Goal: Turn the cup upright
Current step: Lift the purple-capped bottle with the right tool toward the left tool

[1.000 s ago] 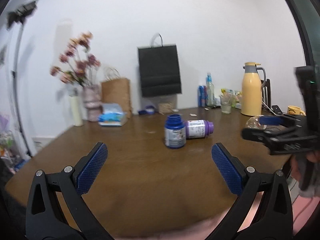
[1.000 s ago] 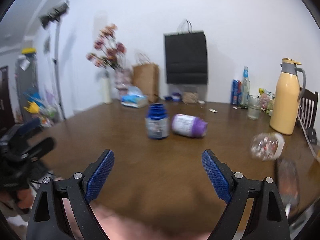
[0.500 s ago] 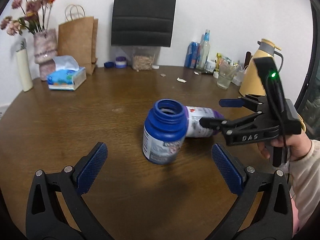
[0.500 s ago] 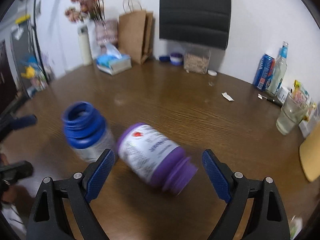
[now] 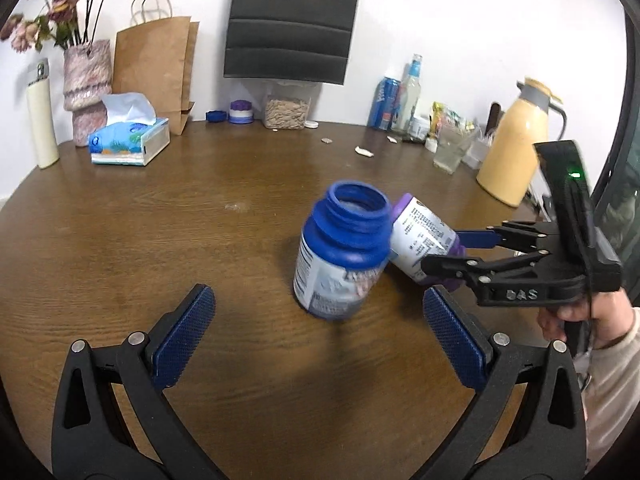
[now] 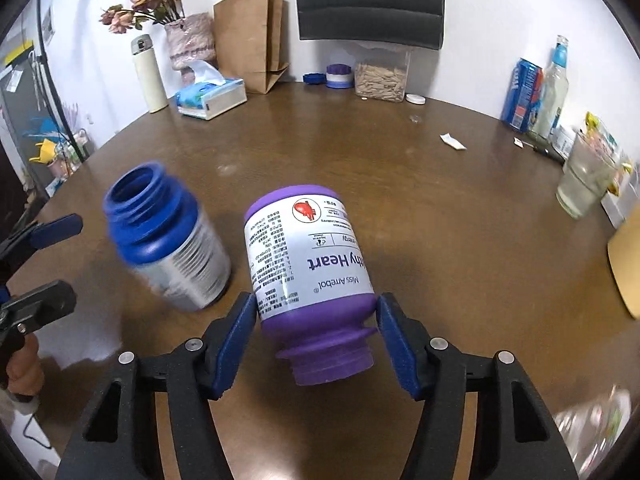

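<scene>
A purple jar (image 6: 310, 276) with a white label lies on its side on the brown table (image 6: 460, 220), mouth toward me. My right gripper (image 6: 316, 316) has its jaws closed against the jar's lower body, one pad on each side. It also shows in the left wrist view (image 5: 424, 240), where the right gripper (image 5: 444, 252) reaches in from the right. A blue open jar (image 5: 340, 256) stands upright just left of it, seen too in the right wrist view (image 6: 168, 240). My left gripper (image 5: 316, 336) is open and empty, in front of the blue jar.
At the table's back stand a tissue box (image 5: 128, 140), a brown paper bag (image 5: 160, 68), a flower vase (image 5: 86, 88), a black bag (image 5: 288, 20), a seed container (image 5: 286, 112), cans and bottles (image 5: 396, 100), a glass (image 6: 584, 184) and a yellow thermos (image 5: 516, 144).
Both grippers moved in closer over the table. The right gripper closed from wide open onto the purple jar's lower body. The left gripper stayed open.
</scene>
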A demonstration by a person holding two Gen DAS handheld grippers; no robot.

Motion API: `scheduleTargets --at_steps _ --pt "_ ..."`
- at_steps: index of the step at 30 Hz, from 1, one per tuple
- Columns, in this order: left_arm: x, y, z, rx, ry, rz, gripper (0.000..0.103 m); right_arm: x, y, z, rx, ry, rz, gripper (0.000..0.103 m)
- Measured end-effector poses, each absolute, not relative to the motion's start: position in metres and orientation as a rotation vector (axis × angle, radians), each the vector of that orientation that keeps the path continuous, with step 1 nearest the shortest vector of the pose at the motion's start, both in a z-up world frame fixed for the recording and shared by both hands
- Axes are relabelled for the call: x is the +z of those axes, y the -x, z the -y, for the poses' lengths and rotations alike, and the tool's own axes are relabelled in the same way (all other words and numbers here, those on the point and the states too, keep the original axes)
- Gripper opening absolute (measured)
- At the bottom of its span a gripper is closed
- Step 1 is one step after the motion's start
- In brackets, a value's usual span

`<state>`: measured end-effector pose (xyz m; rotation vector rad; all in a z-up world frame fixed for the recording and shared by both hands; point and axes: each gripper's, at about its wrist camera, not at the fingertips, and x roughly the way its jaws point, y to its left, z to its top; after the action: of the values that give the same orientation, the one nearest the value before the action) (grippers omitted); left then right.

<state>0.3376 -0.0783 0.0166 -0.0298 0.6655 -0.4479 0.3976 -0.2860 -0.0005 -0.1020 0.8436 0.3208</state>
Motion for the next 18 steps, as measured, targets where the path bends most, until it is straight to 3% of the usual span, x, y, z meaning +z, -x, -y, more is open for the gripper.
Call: scheduleTargets --at_steps 10,11,14,15,18 --pt "0.009 -0.302 0.073 -0.527 0.033 -0.717 0.102 -0.010 -0.270 0.213 0.547 0.263 -0.766 0.067" --pt "0.008 -0.302 0.073 -0.510 0.034 -0.717 0.095 -0.011 -0.263 0.203 0.579 0.291 -0.752 0.067" --pt "0.004 -0.304 0.070 -0.485 0.035 -0.735 0.061 -0.014 -0.256 0.179 0.608 0.354 -0.715 0.067" --pt "0.000 -0.307 0.069 -0.466 0.032 -0.754 0.056 -0.014 -0.257 0.177 0.610 0.348 -0.712 0.067" --pt "-0.002 -0.308 0.063 -0.434 0.055 -0.754 0.056 -0.018 -0.257 0.175 0.598 0.325 -0.700 0.069"
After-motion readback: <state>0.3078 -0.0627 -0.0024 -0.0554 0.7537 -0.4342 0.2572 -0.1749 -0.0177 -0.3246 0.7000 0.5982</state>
